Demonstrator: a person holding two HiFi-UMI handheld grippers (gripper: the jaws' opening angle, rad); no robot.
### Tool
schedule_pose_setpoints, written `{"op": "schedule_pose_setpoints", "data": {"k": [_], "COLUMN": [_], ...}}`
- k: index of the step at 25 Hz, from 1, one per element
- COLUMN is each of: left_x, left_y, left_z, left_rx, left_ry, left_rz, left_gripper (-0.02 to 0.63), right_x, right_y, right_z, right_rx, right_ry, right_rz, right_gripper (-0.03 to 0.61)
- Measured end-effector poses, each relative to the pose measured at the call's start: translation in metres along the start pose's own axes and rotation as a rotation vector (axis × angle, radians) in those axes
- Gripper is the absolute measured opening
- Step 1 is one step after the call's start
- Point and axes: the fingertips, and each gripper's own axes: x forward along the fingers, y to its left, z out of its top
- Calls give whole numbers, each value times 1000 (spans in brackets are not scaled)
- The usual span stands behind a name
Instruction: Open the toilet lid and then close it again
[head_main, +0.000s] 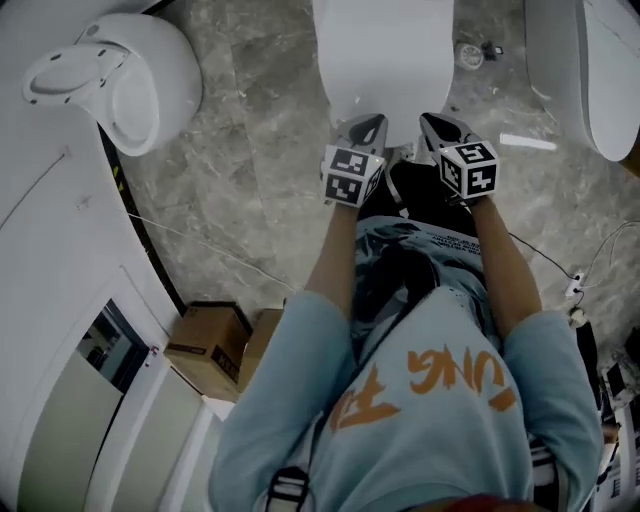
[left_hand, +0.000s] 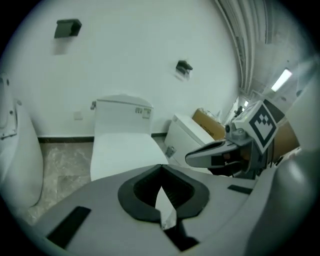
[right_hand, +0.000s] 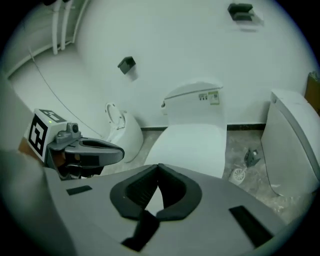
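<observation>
Jaws of left gripper (head_main: 366, 128) and right gripper (head_main: 443, 127) sit clenched, empty, above the shut toilet lid (head_main: 385, 50); lifting it likely requires parting them to catch its front edge.

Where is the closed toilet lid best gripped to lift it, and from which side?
Probably the front rim of the toilet lid, approached from the person's side. It lies flat and shut, presumably hinged at the tank end, so only the near edge can swing up.
</observation>
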Motion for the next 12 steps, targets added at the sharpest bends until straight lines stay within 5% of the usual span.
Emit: {"op": "schedule_pose_setpoints", "data": {"k": [12], "left_x": [-138], "left_y": [-27], "left_z": [251], "left_rx": [115], "left_ry": [-564], "left_rz": [247], "left_gripper": [26], "right_x": [-135], "right_y": [49], "right_z": [236], "right_rx": [-184], "right_ry": [-541], "right_rz": [-38], "right_gripper": [12]}}
